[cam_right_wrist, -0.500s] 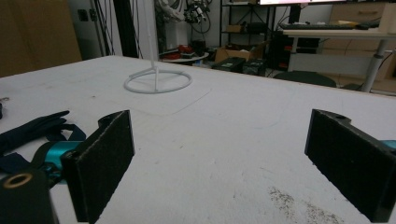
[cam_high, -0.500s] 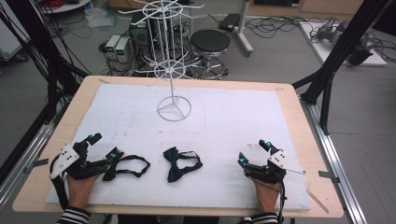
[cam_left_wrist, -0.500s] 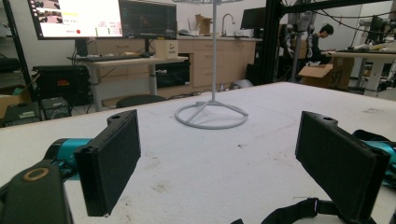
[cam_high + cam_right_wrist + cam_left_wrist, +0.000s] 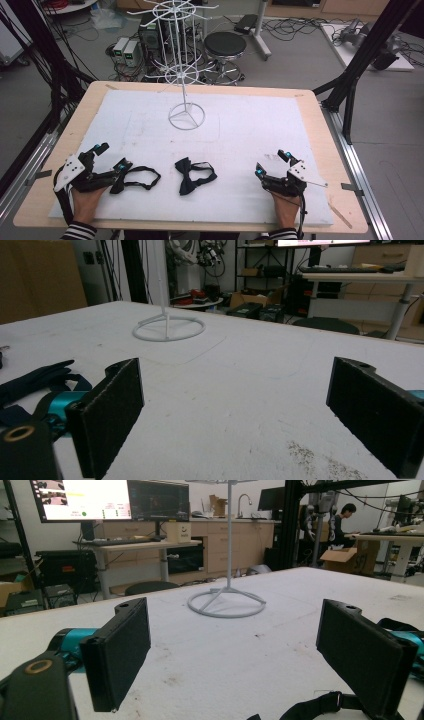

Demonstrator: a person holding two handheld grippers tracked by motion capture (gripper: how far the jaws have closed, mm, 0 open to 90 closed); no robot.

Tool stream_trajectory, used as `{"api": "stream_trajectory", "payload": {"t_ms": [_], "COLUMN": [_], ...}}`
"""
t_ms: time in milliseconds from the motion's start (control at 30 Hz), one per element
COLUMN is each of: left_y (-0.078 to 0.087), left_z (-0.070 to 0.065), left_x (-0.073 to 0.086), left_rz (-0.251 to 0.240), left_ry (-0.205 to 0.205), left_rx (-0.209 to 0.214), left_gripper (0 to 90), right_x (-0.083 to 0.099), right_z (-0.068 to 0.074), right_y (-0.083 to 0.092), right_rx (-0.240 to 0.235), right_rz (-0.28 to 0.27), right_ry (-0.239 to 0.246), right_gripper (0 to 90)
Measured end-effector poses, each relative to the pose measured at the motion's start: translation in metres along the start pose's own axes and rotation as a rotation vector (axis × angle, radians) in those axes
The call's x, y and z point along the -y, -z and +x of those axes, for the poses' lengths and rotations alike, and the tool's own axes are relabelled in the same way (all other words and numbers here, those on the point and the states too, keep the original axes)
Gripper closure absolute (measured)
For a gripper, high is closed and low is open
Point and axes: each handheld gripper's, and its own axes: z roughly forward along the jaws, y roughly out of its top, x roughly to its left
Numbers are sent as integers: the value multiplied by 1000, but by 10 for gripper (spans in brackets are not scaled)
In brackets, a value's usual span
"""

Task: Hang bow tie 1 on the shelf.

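Two hand-held grippers rested nearest you on the table (image 4: 310, 125), low at its front edge. Your left hand-held gripper (image 4: 107, 160) stood wide open, gripping nothing, one jaw tip just beside the left bow tie (image 4: 137, 178), whose strap (image 4: 320, 705) lay under that jaw, likely lined up for a pick. Your right hand-held gripper (image 4: 272, 164) stood equally wide open and empty, well apart from the middle bow tie (image 4: 192, 175). Farthest stood the white wire rack (image 4: 186, 116), upright mid-table, its hooks bare, probably awaiting both ties.
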Motion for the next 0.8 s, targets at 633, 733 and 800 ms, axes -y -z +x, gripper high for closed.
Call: {"api": "stream_trajectory", "payload": {"t_ms": [633, 733, 800], "left_y": [-9, -14, -18], "left_z": [2, 2, 1], "left_x": [-23, -36, -44], "left_rz": [58, 93, 116], "left_ry": [-38, -82, -109], "left_rx": [89, 132, 162], "left_gripper": [141, 141, 141], "right_x": [0, 0, 0], "right_z": [0, 0, 0], "right_y": [0, 1, 1], "right_rx": [-4, -4, -5], "right_rz": [-2, -3, -6], "right_ry": [-3, -2, 2], "right_gripper": [75, 75, 75]}}
